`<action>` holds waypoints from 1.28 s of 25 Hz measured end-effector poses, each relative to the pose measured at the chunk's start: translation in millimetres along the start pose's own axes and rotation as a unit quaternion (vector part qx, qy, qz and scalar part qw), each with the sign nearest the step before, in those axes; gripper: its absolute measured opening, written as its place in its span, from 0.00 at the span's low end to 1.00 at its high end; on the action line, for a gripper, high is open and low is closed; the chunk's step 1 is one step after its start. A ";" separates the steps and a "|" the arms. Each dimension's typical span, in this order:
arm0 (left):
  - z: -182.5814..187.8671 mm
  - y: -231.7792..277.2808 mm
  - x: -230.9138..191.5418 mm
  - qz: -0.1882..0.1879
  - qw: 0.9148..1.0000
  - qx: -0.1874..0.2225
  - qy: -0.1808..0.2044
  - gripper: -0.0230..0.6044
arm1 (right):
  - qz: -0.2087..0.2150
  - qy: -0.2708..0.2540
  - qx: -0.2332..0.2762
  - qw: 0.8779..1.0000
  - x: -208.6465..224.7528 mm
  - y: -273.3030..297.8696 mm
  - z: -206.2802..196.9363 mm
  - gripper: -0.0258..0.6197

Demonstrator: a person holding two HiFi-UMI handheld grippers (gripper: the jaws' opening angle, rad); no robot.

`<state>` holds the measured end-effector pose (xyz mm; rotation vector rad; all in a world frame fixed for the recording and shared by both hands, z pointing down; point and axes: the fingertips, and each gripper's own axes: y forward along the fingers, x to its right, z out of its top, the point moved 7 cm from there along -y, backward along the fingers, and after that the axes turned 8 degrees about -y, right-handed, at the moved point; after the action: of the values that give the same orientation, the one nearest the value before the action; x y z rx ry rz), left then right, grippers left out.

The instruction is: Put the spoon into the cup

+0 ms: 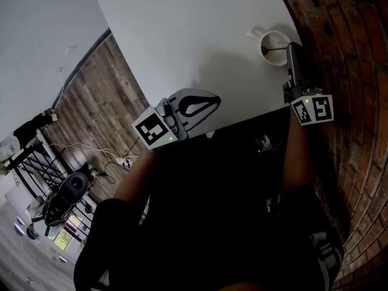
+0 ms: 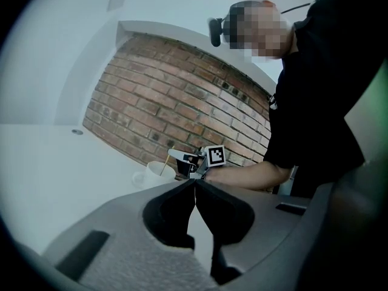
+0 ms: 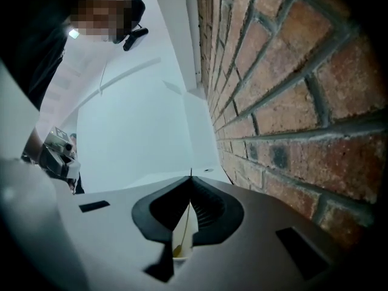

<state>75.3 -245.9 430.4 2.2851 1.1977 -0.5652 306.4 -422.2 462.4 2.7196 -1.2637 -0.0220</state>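
Closest is the person's dark top [image 1: 212, 199]. Just past it, the left gripper [image 1: 215, 103] hangs over the white bench [image 1: 182, 29] with its jaws pressed together and empty, likely because only 1 gripper is needed. By the brick wall [image 1: 339, 71], the right gripper [image 1: 291, 48] pinches the thin spoon [image 1: 277, 50] so its round end hangs in the cup [image 1: 274, 40], probably near the bottom. Its jaws are tight on the handle.

Smooth cup [image 1: 274, 40]; matt table [image 1: 200, 35] — rough brick [image 1: 345, 59]
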 end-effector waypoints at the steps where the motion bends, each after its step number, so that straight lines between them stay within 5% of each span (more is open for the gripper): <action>1: -0.1 -0.7 0.4 0.001 1.000 0.001 0.001 0.06 | -0.004 -0.004 -0.002 1.000 0.7 -0.3 -0.4 0.05; 11: -7.6 -7.7 11.4 0.008 1.000 0.005 0.003 0.06 | -0.062 -0.012 -0.023 0.998 13.6 -14.4 -14.2 0.09; 29: -8.6 -23.0 25.7 0.012 1.000 0.018 0.016 0.06 | -0.101 0.038 -0.022 0.994 24.2 -24.7 -30.8 0.11; 32: -10.1 -27.6 27.9 0.011 1.000 0.018 0.017 0.06 | -0.102 0.041 -0.028 0.994 21.9 -26.8 -33.5 0.21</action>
<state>68.2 -208.6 416.1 2.3443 1.1861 -0.5459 343.3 -417.7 492.9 2.7590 -0.9452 0.0324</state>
